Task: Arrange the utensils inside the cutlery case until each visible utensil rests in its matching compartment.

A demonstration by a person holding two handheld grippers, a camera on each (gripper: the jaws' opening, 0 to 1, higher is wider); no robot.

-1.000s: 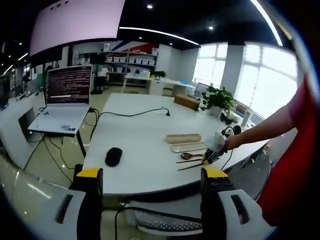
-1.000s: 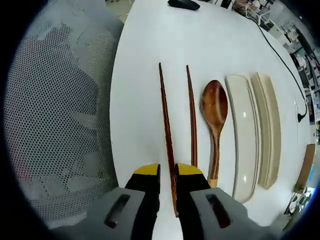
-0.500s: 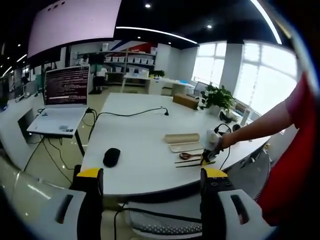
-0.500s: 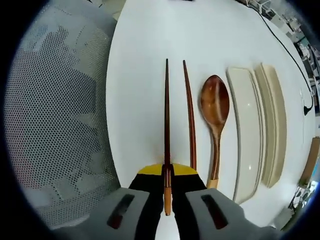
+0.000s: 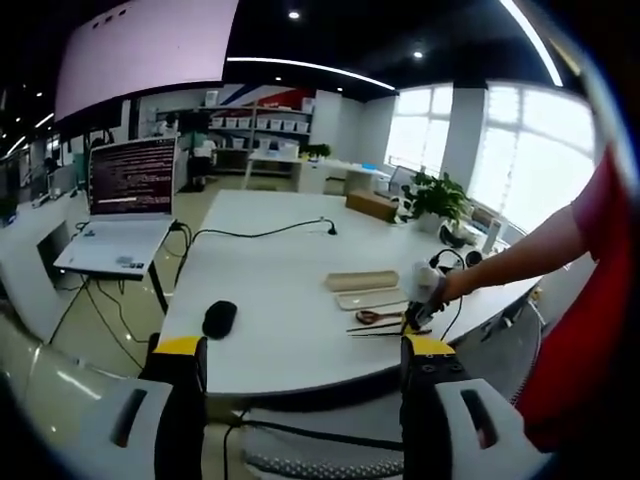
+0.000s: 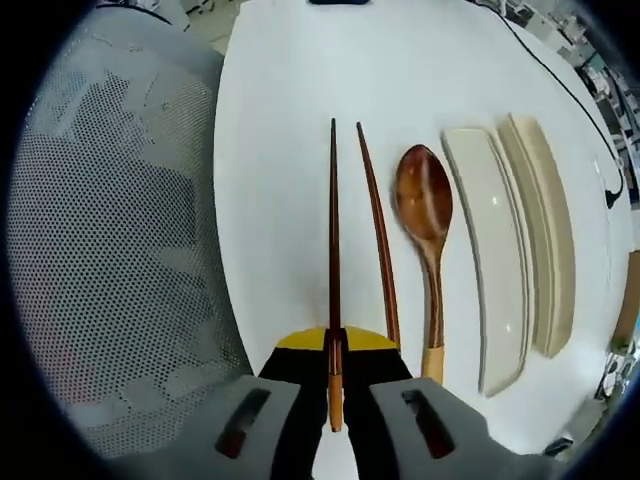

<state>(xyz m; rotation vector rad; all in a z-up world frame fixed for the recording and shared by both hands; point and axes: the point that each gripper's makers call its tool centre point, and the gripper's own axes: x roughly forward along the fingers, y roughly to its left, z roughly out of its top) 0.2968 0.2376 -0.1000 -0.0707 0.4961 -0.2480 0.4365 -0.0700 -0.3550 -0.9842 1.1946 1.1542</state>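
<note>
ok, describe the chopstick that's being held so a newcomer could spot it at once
On the white table, at its edge beside the mesh chair, two dark chopsticks lie left of a wooden spoon. The gripped chopstick is the one nearest the chair: unlike its loose neighbour, its butt end is pinched in the right tongs.

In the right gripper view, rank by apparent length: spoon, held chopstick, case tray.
1. Case tray
2. Held chopstick, nearly as long; its raised position makes this unsure
3. Spoon
</note>
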